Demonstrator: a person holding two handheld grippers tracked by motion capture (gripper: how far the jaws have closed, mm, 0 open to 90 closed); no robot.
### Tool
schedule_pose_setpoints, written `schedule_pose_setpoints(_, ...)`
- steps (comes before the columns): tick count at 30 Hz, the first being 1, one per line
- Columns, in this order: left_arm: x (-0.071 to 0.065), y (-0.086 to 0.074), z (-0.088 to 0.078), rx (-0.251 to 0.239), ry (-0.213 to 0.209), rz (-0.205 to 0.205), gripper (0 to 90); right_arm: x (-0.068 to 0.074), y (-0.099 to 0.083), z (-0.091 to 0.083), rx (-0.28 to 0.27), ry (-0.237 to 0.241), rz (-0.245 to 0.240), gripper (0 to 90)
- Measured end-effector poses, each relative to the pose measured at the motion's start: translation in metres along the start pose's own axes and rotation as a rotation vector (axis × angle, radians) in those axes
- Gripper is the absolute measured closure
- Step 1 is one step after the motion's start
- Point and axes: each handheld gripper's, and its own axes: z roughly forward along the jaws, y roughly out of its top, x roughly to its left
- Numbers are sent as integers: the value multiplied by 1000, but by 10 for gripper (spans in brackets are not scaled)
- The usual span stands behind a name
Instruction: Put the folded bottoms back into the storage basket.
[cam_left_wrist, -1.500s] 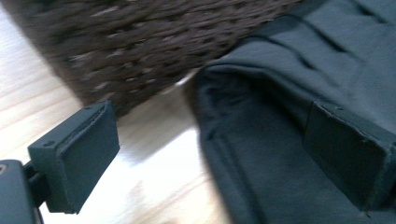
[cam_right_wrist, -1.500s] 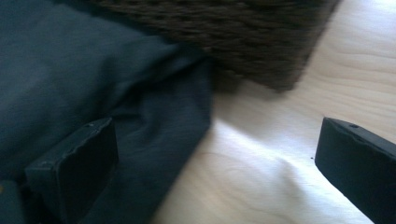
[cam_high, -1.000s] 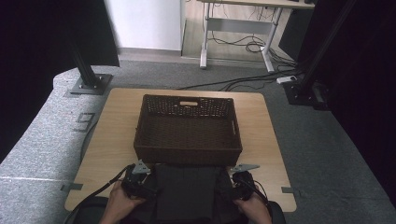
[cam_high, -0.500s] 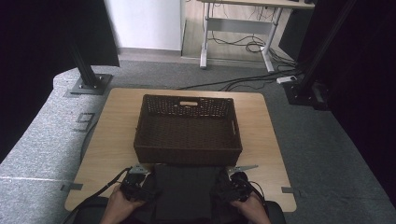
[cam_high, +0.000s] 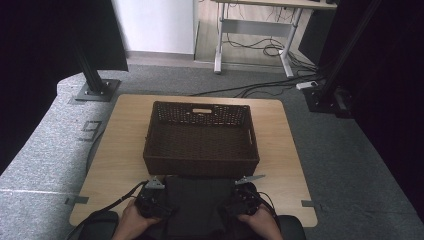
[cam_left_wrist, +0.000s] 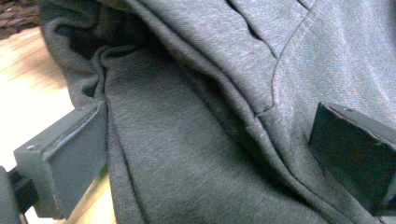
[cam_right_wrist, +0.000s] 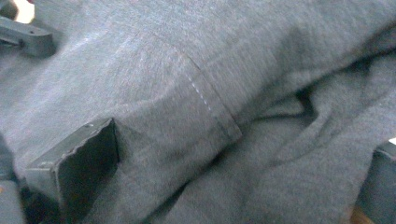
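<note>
This looks like a lab or office set up for recording; a small wooden table (cam_high: 125, 145) stands on grey carpet (cam_high: 55, 150) between black metal stands (cam_high: 92, 80) bolted to floor plates; dark curtains (cam_high: 35, 55) hang at both sides; behind, a desk frame (cam_high: 250, 30) shelters loose cables (cam_high: 260, 50) beside a power strip (cam_high: 306, 85).

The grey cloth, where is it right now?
In the high view the grey cloth lies at the table's near edge, just in front of the wicker basket, between the left gripper and right gripper.
</note>
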Motion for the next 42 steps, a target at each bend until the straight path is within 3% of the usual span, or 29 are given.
schedule_pose_setpoints(2, -2, 1, 1, 4, -2, 7, 11, 4, 2, 3, 8, -26, -10, 0)
schedule_pose_setpoints(5, -6, 2, 2, -17, -36, 17, 132, 10, 5, 7, 13, -42, -15, 0)
schedule_pose_setpoints(7, -8, 3, 3, -20, -35, 15, 165, 12, 7, 10, 21, -55, -28, 0)
schedule_pose_setpoints(10, -8, 4, 3, -18, -50, 4, 236, 18, 9, 14, 46, -107, -63, 10)
schedule_pose_setpoints(13, -9, 4, 3, -16, -52, 3, 281, 25, 11, 15, 65, -145, -97, 134)
schedule_pose_setpoints(16, -11, 3, 2, -12, -55, 8, 329, 25, 12, 12, 59, -102, -86, 328)
schedule_pose_setpoints(18, -11, 4, 2, -4, -57, 8, 373, 21, 11, 11, 48, -39, -63, 453)
schedule_pose_setpoints(22, -11, 5, 2, 4, -81, -9, 502, 18, 8, 12, 22, 9, -37, 565)
schedule_pose_setpoints(29, -11, 5, -1, -24, -108, 8, 629, 26, 6, 7, -10, -21, -83, 622)
schedule_pose_setpoints(37, -10, 9, -11, -69, -160, 6, 651, 31, 5, -4, -62, -9, -101, 678)
schedule_pose_setpoints(42, -11, 12, -17, -90, -163, 19, 656, 37, 8, -10, -82, -13, -128, 687)
